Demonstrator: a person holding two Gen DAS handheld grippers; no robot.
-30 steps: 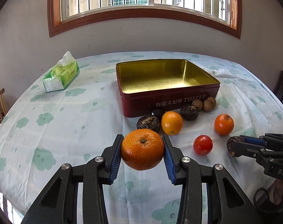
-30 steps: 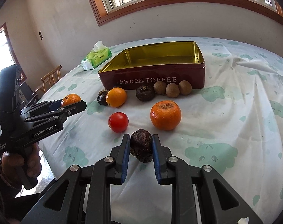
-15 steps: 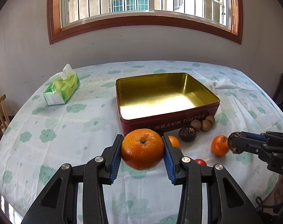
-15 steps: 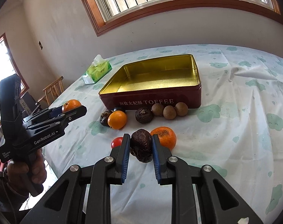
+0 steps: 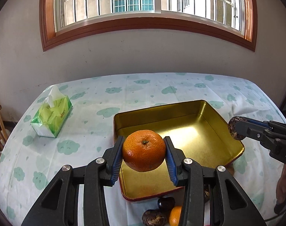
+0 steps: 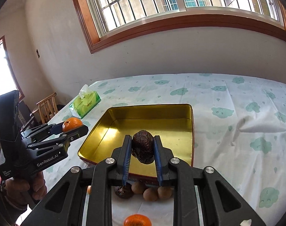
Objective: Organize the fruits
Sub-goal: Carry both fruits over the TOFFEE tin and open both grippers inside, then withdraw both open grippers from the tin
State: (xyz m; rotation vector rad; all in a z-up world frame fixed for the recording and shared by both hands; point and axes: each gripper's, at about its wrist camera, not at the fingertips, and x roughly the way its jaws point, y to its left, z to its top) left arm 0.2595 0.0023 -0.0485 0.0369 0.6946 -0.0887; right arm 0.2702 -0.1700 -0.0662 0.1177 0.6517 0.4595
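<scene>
My left gripper (image 5: 144,155) is shut on an orange mandarin (image 5: 144,150) and holds it in the air over the near part of the red toffee tin (image 5: 180,111) with its gold inside. In the right wrist view the right gripper (image 6: 142,149) is shut on a dark wrinkled fruit (image 6: 143,149), also raised over the tin (image 6: 154,107). The same dark wrinkled fruit (image 5: 234,128) shows at the right edge of the left wrist view. The left gripper (image 6: 72,126) with its mandarin (image 6: 72,123) hangs left of the tin.
Loose fruit lies on the cloud-print tablecloth (image 6: 246,122) in front of the tin: small brown round fruits (image 6: 150,194), a dark fruit (image 6: 123,191) and a mandarin (image 6: 137,220). A green tissue pack (image 5: 52,116) lies far left. A wooden chair (image 6: 47,106) stands beside the table.
Both grippers rose and moved forward from above the loose fruit to above the tin, each still gripping its fruit. The loose fruit now lies below and behind the fingers.
</scene>
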